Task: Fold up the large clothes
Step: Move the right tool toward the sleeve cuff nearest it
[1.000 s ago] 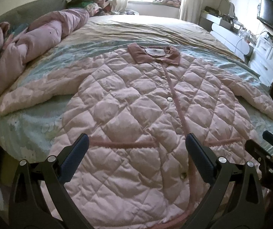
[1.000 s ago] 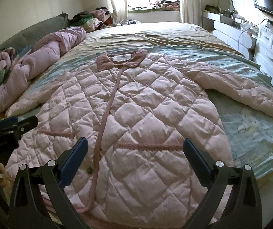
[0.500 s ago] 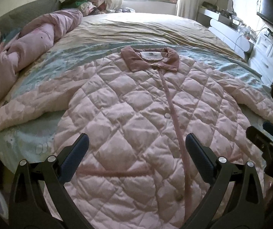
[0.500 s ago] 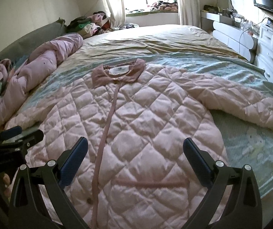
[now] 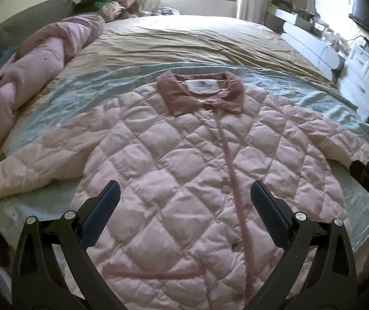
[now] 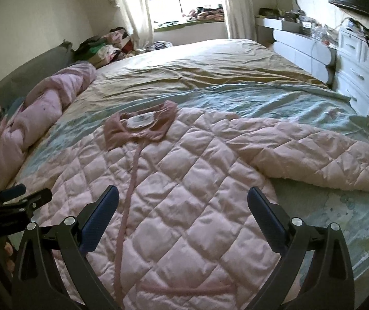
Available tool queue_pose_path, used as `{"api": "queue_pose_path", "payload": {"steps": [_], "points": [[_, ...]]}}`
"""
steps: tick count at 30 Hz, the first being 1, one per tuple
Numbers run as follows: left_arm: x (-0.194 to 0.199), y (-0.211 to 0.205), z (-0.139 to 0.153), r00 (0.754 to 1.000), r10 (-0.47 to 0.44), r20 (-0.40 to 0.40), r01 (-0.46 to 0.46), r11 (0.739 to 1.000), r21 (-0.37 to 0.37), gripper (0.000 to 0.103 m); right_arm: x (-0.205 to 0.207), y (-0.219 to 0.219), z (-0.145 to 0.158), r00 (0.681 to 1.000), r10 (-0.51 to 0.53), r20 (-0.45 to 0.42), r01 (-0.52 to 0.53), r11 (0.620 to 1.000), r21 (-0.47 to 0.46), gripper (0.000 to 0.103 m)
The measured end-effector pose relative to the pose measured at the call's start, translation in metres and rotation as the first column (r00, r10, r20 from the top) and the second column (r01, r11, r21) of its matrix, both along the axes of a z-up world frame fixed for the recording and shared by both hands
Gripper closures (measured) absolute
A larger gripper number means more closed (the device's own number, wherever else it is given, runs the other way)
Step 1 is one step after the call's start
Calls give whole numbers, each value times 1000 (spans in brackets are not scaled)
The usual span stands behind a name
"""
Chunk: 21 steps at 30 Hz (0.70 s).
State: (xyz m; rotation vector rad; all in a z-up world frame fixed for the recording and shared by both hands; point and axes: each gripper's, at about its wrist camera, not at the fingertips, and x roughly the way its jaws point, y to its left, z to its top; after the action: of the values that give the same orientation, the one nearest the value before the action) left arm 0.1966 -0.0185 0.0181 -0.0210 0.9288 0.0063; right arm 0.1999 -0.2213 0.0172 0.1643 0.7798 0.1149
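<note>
Holding both claws wide open and empty, I have them lifted off the hem and pulled back from the jacket [image 5: 184,180]. A second ago the pocket line sat between the fingers of the left claw [image 5: 183,197]; now it lies below them, and more of the chest and the collar [image 5: 200,94] shows beyond. The right claw [image 6: 183,200] has risen the same way, so the right sleeve [image 6: 313,155] comes fully into its view. I judge the spreading done and the first fold not yet begun; a sleeve is likely the next thing to take.

Between the left claw's fingers the jacket is pale pink, puffy, stitched in diamonds that catch the light softly, with a darker pink placket running from hem up to the collar and snaps along it. Beyond the chest, the collar is flat, dusty rose, with a white label inside. The left sleeve [image 5: 42,162] lies out from the body on the bed [image 5: 197,41], whose sheet is slick mint under the jacket and wrinkled tan past the collar. Left of the jacket a rumpled pink quilt [image 5: 42,59] is heaped.
</note>
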Motion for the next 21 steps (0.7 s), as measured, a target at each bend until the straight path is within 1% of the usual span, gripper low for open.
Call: {"api": "queue_pose_path", "payload": {"steps": [8,10,19,21], "points": [[36,-13,-4,1000,-27,-15,27,999,-26,8,20,-35,2,995,-101,2,101,995,15,4],[43,-16,-5,999,-35,-21,34,999,-33,8,24,-44,1,991,-130,0,130,991,5,4],[75,-34,-16,997,-57,-47,55,997,-52,8,40,-93,-11,964,-267,-18,266,964,-12,4],[81,-38,-19,997,-60,-50,58,997,-44,8,44,-105,-15,953,-301,-21,300,954,-20,4]]}}
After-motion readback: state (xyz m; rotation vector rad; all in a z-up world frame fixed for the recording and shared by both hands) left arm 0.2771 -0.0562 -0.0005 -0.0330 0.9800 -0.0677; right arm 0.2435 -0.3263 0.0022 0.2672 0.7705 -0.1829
